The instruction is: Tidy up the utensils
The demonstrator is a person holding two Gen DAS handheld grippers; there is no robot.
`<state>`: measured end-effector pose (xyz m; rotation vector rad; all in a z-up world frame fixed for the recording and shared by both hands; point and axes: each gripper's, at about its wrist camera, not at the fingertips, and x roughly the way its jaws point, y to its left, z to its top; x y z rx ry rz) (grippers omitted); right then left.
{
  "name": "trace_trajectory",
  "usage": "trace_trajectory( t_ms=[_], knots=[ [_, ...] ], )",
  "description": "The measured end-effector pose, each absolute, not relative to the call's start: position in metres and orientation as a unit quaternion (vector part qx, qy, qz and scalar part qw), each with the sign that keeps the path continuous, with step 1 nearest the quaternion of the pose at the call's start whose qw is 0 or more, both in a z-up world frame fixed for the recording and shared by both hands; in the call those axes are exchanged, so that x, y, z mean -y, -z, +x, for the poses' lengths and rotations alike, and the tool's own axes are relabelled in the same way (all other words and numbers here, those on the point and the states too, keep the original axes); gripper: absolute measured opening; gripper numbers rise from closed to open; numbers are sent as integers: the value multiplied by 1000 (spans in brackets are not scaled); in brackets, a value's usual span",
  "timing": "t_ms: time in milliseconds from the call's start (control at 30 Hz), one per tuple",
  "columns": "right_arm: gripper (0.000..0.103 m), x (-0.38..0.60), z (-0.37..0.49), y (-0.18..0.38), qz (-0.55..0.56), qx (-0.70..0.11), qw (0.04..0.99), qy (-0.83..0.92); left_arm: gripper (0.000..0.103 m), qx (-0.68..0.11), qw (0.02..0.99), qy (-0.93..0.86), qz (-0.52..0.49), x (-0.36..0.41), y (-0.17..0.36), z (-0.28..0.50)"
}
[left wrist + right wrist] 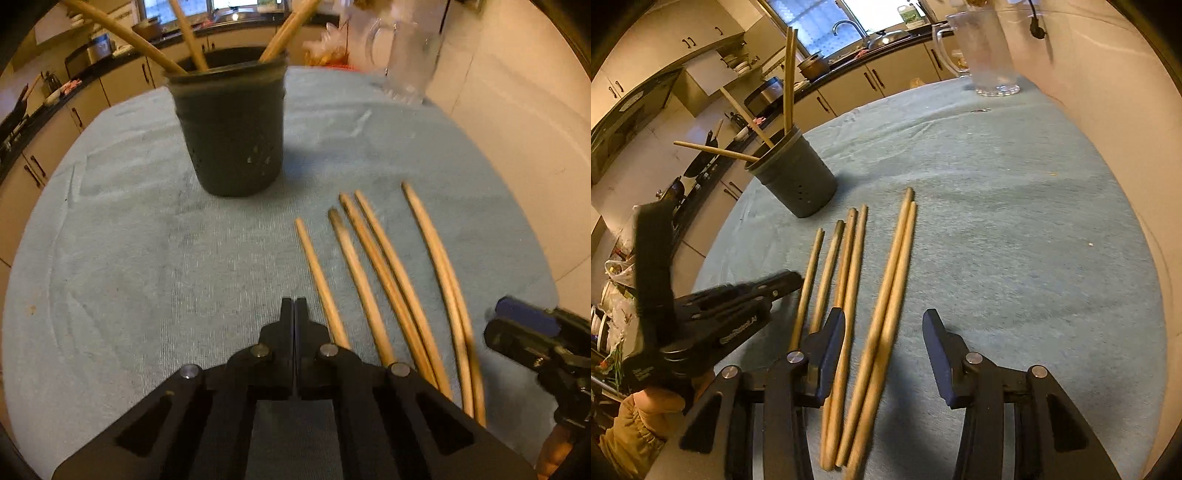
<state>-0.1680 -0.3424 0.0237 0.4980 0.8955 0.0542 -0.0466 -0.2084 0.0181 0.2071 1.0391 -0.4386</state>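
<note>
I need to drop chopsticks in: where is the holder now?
The dark holder stands upright on the blue cloth, far left in the right wrist view, just beyond the loose chopsticks.

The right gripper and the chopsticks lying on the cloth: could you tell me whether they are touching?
Cannot tell. In the right wrist view the right gripper is open, its fingers astride the chopsticks, but its height above them is unclear.

Home kitchen: cabinets (875, 79), sink faucet (846, 27), countertop pots (812, 64).
</note>
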Motion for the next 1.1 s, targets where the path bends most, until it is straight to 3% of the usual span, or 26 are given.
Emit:
trace_trajectory(
  t_ms=[167, 300, 367, 700, 767, 1100],
  knots=[
    [37, 325, -158, -30, 229, -433, 871, -45, 0, -501, 839, 192, 91, 176, -26, -45],
    [35, 303, -144, -31, 210, -442, 870, -61, 0, -505, 837, 205, 52, 145, -35, -47],
    [27, 293, -132, -27, 207, -452, 865, -67, 0, -498, 840, 209, 43, 137, -41, -49],
    [20, 266, -96, -13, 133, -488, 862, -14, 0, -497, 837, 230, 1, 112, -47, -61],
    [10, 266, -97, -14, 125, -489, 863, -3, 0, -503, 832, 235, -4, 117, -44, -61],
    [8, 308, -127, -6, 263, -463, 846, -2, 0, -518, 814, 263, 18, 171, -34, -69]
  ],
)
